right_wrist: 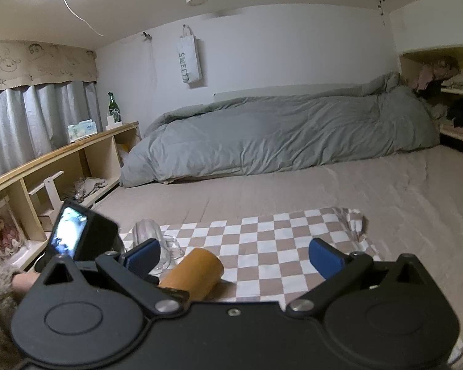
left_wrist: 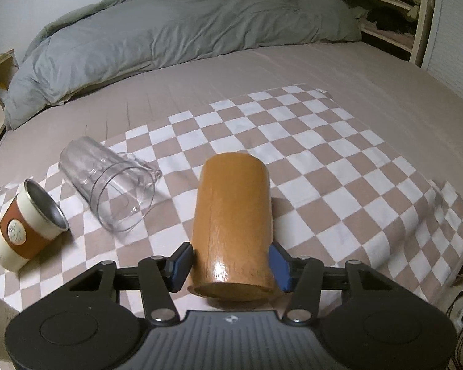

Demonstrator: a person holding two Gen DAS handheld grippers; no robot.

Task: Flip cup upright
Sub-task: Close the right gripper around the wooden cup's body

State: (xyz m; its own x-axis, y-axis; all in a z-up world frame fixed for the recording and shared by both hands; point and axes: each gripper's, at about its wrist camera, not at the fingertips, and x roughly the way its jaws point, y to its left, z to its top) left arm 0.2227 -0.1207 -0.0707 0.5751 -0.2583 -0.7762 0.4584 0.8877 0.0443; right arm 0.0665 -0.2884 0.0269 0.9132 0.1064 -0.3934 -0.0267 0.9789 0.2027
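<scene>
Lying on its side on the checkered cloth [left_wrist: 324, 154], the orange cup [left_wrist: 233, 225] points lengthwise away from the left wrist camera, its near end toward the cloth's near edge. Which end is the mouth: cannot tell.

Left gripper [left_wrist: 231, 266]: blue fingers [left_wrist: 182, 262] sit on either side of the cup's near end, at or touching its walls. Looks like a grip on the cup, cup resting on the cloth.

Right gripper [right_wrist: 236, 254]: fingers [right_wrist: 325, 257] spread wide, nothing between them, hanging above the cloth's near edge. In the right wrist view the orange cup [right_wrist: 194, 273] sits low and left, near the left finger, not between the pair.

Left of the cup, on the same cloth: clear plastic pitcher [left_wrist: 108, 185] on its side, open end toward the camera. Further left, near the cloth's left edge: cream tumbler [left_wrist: 27, 225] with a brown sleeve and steel lining, tipped over, mouth facing up and right. All three apart from each other.

Cloth lies on the bed [left_wrist: 200, 86], tan sheet. Grey duvet [left_wrist: 185, 37] bunched along the bed's far edge. Wooden shelf [right_wrist: 61, 160] runs along the bed's left side in the right wrist view, green bottle [right_wrist: 111, 108] on top.
</scene>
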